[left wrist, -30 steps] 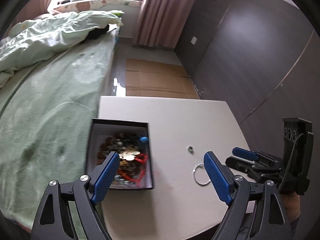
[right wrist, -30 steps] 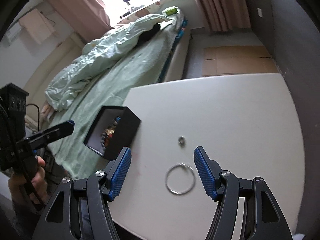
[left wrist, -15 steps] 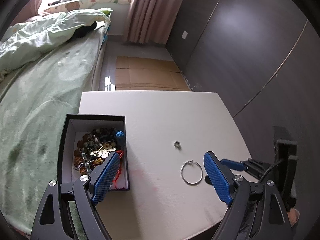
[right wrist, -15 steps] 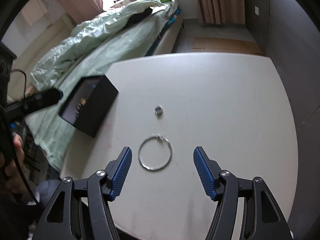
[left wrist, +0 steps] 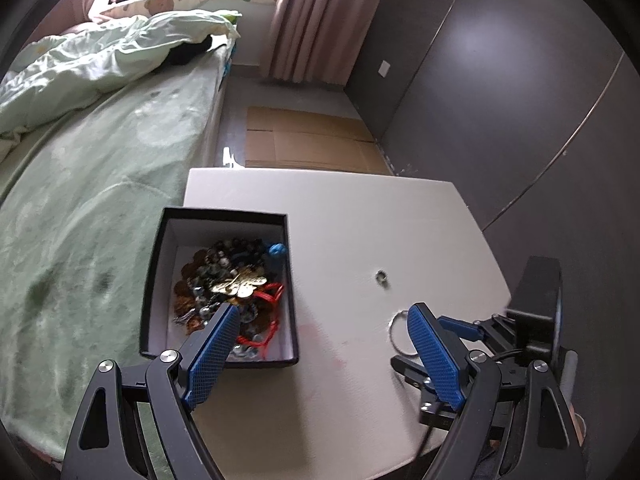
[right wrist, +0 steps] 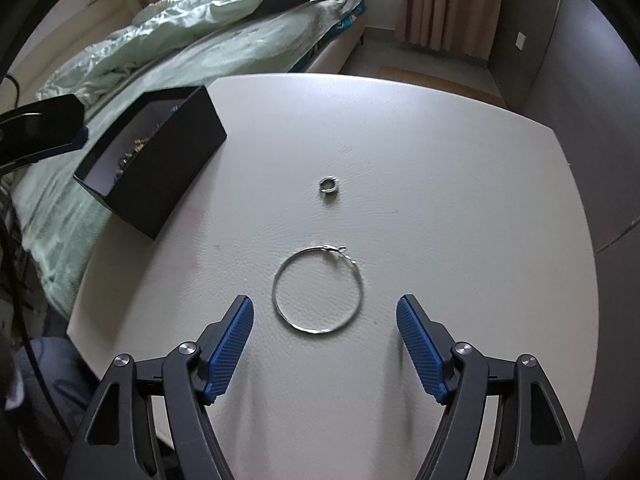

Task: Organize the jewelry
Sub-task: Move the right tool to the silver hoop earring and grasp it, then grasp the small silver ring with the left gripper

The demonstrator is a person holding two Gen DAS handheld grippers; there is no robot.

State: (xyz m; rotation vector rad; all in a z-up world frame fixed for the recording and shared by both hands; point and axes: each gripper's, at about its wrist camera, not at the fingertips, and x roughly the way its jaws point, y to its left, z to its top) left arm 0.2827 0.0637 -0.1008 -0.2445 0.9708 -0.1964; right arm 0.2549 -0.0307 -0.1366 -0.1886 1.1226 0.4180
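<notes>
Hovering wide open, the right gripper (right wrist: 325, 322) frames a thin wire hoop (right wrist: 317, 290) (no readable writing); left gripper (left wrist: 322, 334) gapes beside the matte black box (left wrist: 160, 280).

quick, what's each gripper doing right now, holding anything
Left gripper: open, holding nothing, near the jewelry box.
Right gripper: open, holding nothing, the hoop on the table just ahead.

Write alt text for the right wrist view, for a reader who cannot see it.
The open right gripper hovers over a large silver hoop lying on a white table, with a small ring beyond it. A black jewelry box sits to the left, near a green bed.
</notes>
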